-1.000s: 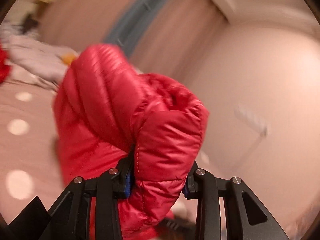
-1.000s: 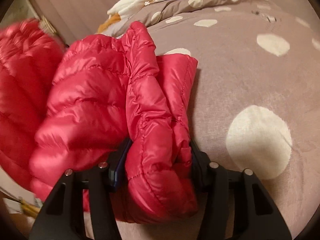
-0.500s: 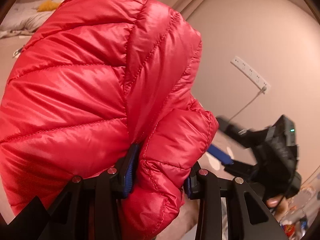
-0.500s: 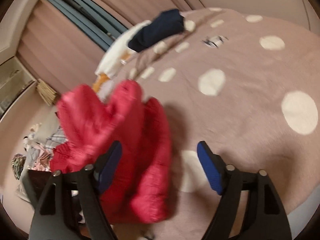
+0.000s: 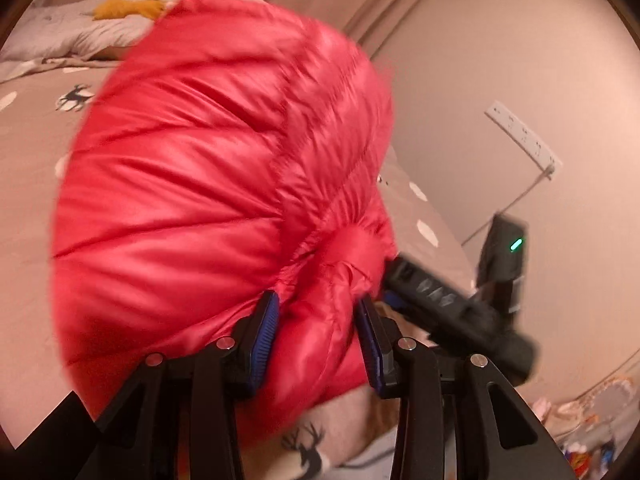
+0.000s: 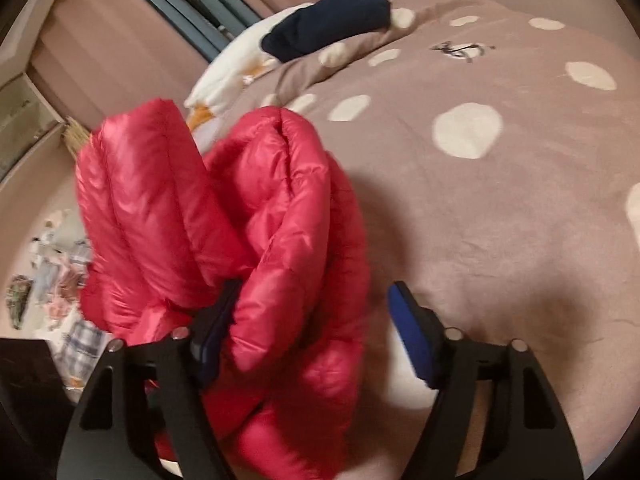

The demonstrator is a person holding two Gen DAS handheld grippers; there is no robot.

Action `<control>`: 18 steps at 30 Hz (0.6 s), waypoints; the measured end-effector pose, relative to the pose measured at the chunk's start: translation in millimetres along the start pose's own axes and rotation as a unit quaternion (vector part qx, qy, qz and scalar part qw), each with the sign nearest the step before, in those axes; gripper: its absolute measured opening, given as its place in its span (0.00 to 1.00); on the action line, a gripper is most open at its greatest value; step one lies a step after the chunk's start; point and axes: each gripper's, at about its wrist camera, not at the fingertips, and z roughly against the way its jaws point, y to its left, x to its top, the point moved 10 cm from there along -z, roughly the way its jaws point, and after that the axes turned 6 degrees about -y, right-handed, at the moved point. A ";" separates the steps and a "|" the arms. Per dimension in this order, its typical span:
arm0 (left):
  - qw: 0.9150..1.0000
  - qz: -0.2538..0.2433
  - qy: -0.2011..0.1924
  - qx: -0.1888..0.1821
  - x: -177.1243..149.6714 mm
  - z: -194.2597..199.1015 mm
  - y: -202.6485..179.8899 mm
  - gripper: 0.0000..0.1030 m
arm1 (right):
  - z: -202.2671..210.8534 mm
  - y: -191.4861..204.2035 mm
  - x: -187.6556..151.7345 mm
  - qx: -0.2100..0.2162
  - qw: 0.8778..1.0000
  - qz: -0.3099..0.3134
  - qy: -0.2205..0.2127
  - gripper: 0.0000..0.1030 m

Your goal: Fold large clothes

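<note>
Left gripper [image 5: 316, 340] on red jacket [image 5: 208, 200]

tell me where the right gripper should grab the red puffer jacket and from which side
Judging by the fold, take the bunched quilted edge of the red puffer jacket that hangs between the right gripper's fingers, coming from the near side, level with the bed cover. That edge is doubled into a thick ridge, so it should fill the fingers. These have just been closing, but the right pad stands clear of the fabric.
</note>
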 end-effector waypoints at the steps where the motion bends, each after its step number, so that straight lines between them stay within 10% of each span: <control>1: 1.000 0.007 -0.015 0.002 6.9 9.7 0.3 0.39 | -0.3 -5.4 -2.1 -0.009 1.000 0.000 0.003 0.54; 5: 0.990 0.034 -0.129 0.040 44.0 59.6 16.5 0.49 | -6.3 -29.4 -18.6 -0.031 0.999 0.009 0.017 0.48; 8: 0.967 0.043 -0.197 0.154 62.4 78.1 53.5 0.52 | -2.3 -30.8 -22.8 -0.031 0.999 0.016 0.012 0.48; 12: 0.942 0.042 -0.185 0.276 61.8 58.9 104.5 0.52 | 1.5 -29.7 -27.2 -0.049 0.998 0.033 0.012 0.48; 18: 0.946 0.053 -0.150 0.282 49.5 18.0 111.3 0.48 | 4.0 -31.4 -21.2 -0.068 0.997 0.031 0.002 0.53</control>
